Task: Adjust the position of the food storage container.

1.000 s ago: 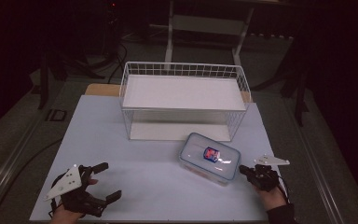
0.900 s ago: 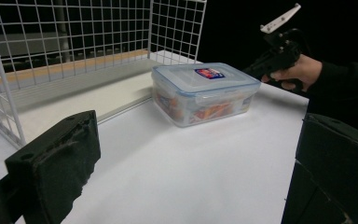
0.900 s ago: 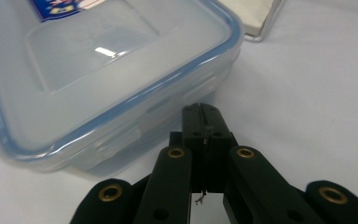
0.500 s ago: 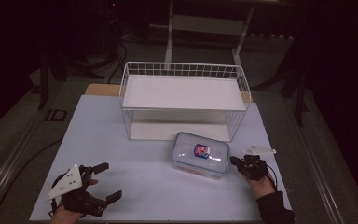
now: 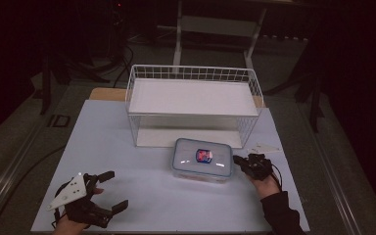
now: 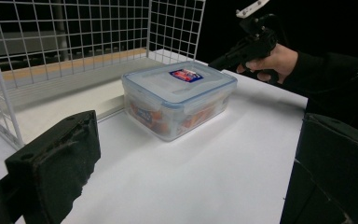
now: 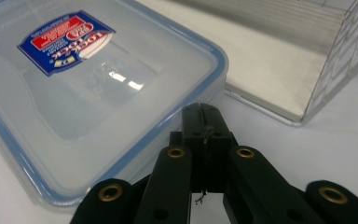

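Observation:
A clear plastic lidded container (image 5: 203, 159) with a blue rim and a red-and-blue label sits on the white table, just in front of the white wire basket (image 5: 192, 105). My right gripper (image 5: 236, 160) is shut with nothing between its jaws, and its tip rests against the container's right edge. The right gripper view shows the closed tips (image 7: 203, 114) at the lid's rim (image 7: 88, 70). Near the table's front left corner my left gripper (image 5: 116, 189) stands open and empty. Its view looks across the table at the container (image 6: 179, 100) and the right gripper (image 6: 216, 62).
The basket (image 6: 74, 46) has a white floor and is open toward the person. The table's front edge (image 5: 166, 227) lies close below both hands. Dark floor and stand legs surround the table.
The right gripper has moved left, and the container has slid left before it and turned squarer to the basket. The left gripper has kept still.

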### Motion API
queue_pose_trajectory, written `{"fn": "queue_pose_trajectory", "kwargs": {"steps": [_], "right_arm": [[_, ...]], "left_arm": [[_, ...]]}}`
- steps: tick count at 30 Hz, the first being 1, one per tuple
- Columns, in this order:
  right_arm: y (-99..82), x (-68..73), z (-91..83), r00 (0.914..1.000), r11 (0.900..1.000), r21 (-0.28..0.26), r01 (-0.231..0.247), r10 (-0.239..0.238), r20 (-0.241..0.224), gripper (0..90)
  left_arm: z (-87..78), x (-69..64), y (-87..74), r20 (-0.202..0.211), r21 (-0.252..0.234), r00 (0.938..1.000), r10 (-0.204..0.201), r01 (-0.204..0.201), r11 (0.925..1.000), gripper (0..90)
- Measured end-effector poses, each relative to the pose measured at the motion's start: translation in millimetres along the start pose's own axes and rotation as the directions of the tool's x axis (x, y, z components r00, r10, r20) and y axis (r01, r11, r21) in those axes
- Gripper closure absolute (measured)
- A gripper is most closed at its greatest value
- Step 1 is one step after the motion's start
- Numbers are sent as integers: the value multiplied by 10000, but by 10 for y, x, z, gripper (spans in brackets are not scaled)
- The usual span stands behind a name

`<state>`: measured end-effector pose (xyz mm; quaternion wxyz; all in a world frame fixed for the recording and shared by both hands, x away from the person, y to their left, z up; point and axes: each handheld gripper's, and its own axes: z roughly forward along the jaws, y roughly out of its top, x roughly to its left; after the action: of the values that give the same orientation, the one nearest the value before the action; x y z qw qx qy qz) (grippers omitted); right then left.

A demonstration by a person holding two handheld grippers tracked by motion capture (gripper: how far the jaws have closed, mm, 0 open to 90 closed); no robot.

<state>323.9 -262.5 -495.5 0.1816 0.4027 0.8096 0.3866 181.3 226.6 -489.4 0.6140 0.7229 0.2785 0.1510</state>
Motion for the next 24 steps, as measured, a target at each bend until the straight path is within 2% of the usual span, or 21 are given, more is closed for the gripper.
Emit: {"fn": "queue_pose_trajectory", "kwargs": {"steps": [4,11,17,24], "right_arm": [[13,14,15,10000,10000,-7,54,-54,73,900],[-81,5,16,9999,9998,151,-96,96,-28,900],[15,20,87,10000,9999,148,-3,4,-48,900],[157,129,248,9995,9993,249,271,-267,-142,900]], "left_arm": [[-5,2,-2,-7,-6,10000,-2,2,10000,0],[10,7,-7,18,23,10000,-52,52,10000,0],[29,0,-13,73,113,10000,-66,65,9999,0],[38,2,-20,137,186,9998,-136,133,9997,0]]}}
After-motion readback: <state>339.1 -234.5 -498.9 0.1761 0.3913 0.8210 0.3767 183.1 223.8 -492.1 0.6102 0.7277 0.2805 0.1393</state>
